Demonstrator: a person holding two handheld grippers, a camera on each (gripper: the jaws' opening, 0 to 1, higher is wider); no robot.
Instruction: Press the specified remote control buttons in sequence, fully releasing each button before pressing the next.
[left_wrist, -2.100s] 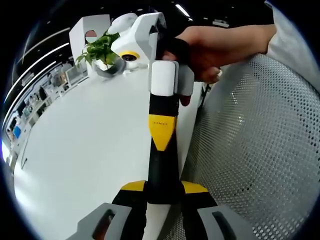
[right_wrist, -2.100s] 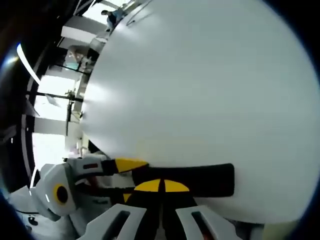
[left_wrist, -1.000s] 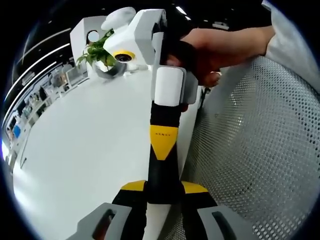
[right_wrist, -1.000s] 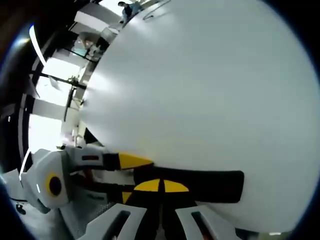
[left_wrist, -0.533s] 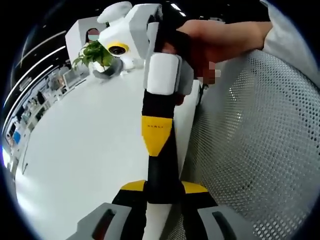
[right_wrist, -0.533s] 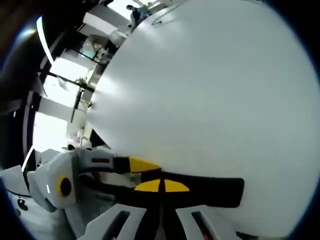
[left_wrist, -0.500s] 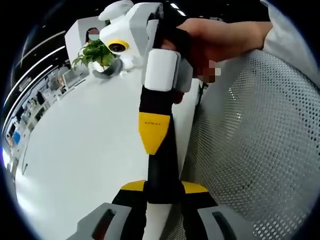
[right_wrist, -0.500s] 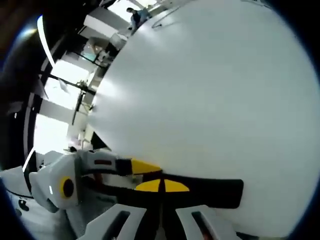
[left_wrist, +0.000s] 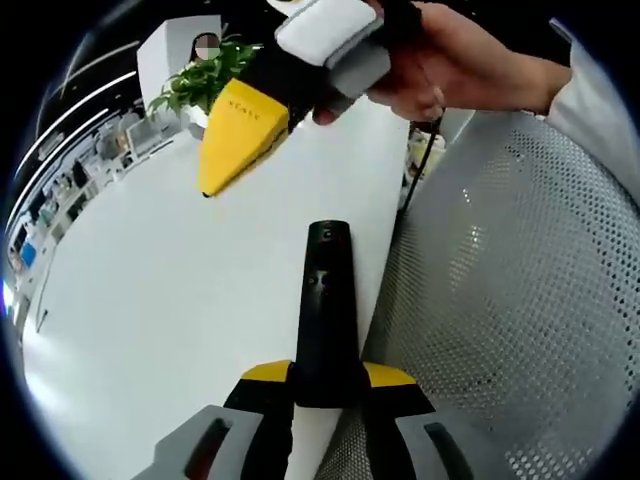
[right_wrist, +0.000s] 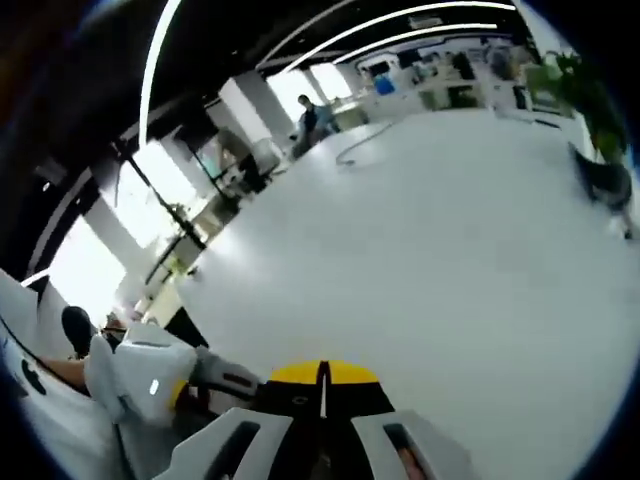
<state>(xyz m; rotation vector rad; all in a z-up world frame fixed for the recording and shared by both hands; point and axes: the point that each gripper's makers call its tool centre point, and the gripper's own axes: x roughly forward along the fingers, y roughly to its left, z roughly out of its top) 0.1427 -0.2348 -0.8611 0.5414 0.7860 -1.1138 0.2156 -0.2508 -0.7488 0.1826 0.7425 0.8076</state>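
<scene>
A slim black remote (left_wrist: 326, 300) stands up from the bottom of the left gripper view, with my left gripper (left_wrist: 327, 376) shut on its lower end. Small buttons show near its top. My right gripper (left_wrist: 232, 138), held by a hand (left_wrist: 450, 65), hovers above and left of the remote's tip with its yellow tips together, clear of the remote. In the right gripper view my right gripper (right_wrist: 322, 375) is shut with nothing in it. A dark strip of the remote (right_wrist: 375, 397) lies just under its tips. The left gripper (right_wrist: 140, 385) sits at lower left.
A white table (left_wrist: 150, 290) spreads out under both grippers. A potted plant (left_wrist: 205, 80) stands at its far end, and shows as the plant (right_wrist: 590, 110) at the right edge. A grey mesh chair back (left_wrist: 510, 300) is close on the right. A person (right_wrist: 305, 115) is far off.
My right gripper has lifted off the remote and swung up and to the left; its tips were resting on the remote before. The left gripper still holds the remote in place.
</scene>
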